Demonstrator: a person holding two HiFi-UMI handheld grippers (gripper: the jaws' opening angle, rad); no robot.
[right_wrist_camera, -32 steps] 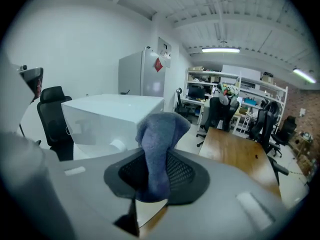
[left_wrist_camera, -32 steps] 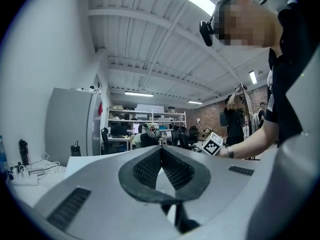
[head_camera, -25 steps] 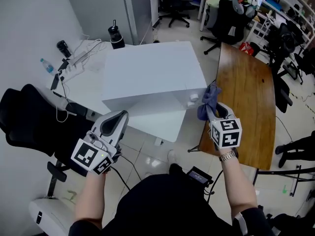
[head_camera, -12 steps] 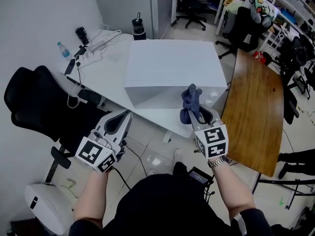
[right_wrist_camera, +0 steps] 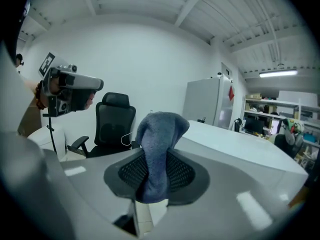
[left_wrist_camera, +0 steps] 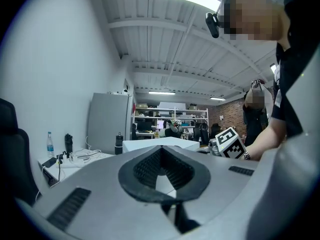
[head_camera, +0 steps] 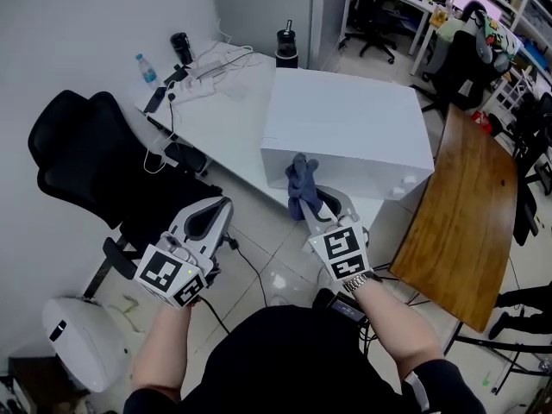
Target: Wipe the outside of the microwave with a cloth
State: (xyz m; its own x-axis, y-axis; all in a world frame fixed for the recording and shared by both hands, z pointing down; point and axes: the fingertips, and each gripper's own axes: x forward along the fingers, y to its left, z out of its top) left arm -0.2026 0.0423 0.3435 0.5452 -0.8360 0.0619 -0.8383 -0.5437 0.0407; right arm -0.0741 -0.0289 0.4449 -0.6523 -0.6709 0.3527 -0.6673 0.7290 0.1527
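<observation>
The microwave [head_camera: 345,119] is a plain white box standing on a white table [head_camera: 224,119]. My right gripper [head_camera: 312,203] is shut on a blue-grey cloth [head_camera: 300,184], which sticks up out of the jaws just in front of the microwave's front left corner. In the right gripper view the cloth [right_wrist_camera: 157,139] is pinched between the black pads and bulges above them. My left gripper [head_camera: 211,212] hangs lower left of the table, away from the microwave, shut with nothing in it. In the left gripper view its pads [left_wrist_camera: 145,166] meet at the tips and the microwave [left_wrist_camera: 150,144] shows beyond them.
A black office chair [head_camera: 95,171] stands left of the table. A water bottle [head_camera: 147,69], a black flask [head_camera: 287,46] and a power strip with cables [head_camera: 203,65] sit at the table's far side. A wooden table [head_camera: 461,222] is right, a white stool [head_camera: 78,352] lower left.
My right gripper has carried the cloth leftward along the microwave's front, from its right corner to its left corner. The left gripper has also shifted leftward, still shut.
</observation>
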